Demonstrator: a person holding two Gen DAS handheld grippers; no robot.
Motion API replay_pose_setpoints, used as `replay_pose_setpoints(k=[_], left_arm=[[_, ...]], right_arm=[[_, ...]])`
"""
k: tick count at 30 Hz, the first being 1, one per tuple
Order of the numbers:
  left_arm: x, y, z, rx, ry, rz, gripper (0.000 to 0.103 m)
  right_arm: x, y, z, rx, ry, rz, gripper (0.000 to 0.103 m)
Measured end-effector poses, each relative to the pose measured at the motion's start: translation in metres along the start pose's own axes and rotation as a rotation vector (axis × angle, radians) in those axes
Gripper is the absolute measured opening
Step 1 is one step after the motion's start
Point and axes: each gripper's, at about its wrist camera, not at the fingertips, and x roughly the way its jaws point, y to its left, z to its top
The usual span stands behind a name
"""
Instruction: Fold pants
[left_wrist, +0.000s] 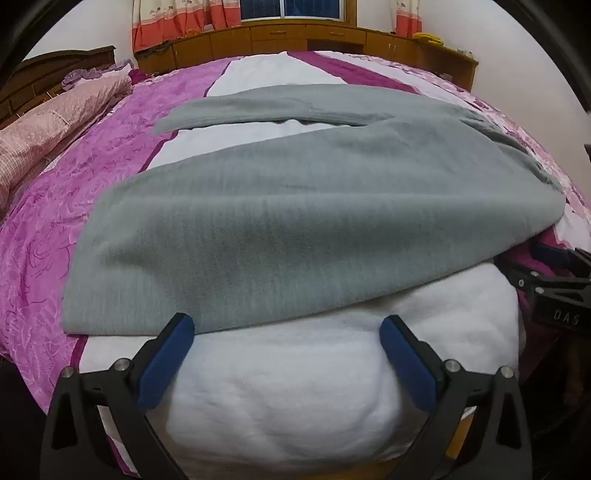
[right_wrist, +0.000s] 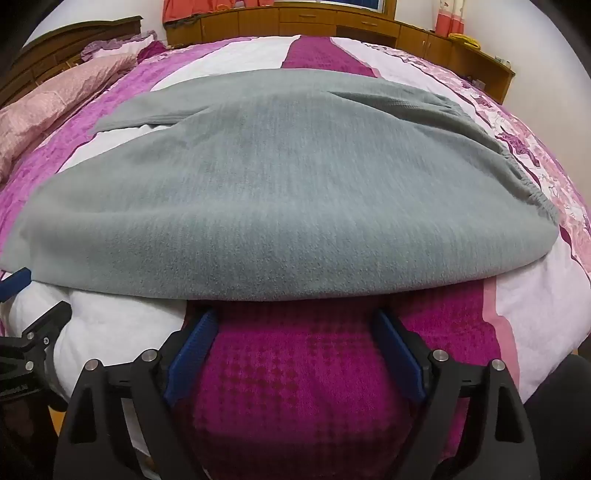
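- Left black two-finger gripper with blue pads (left_wrist: 287, 328): jaws spread wide, nothing between them; held low, pointing forward, fingertips level.
- Right black two-finger gripper with blue pads (right_wrist: 293, 319): jaws likewise wide apart, nothing clamped; low, pointing forward.
- The two sit side by side, near each other; each shows at the edge of the other's view.

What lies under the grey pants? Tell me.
The grey pants lie spread on the bedspread, whose white, pink and magenta stripes show around every edge. Whatever lies directly beneath the fabric is covered.
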Motion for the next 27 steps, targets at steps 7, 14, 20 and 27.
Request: replay_pose_setpoints(k=[7,14,20,27], left_arm=[[-0.0014,-0.0009,-0.0003,0.015,-0.012,0.024,0.102],[-0.0018,-0.0027,-0.0022,0.018,-0.012,0.027,0.102],[0.0001,-0.0026,-0.0003,0.019,-0.013,0.029,0.102],[-0.0009,-0.0032,-0.001,0.021,-0.015,0.031,0.102]], right_arm=[[0.0012,0.0029,-0.0017,-0.001,-0.002,-0.001,0.082],[0.0008,0.0004,0.0002,0.003,0.007,0.006,0.082],[0.0009,-0.001,0.0001,0.004,0.008,0.007,0.082],[0.0006,-0.0011,-0.0005,0.005,0.009,0.007,0.082]])
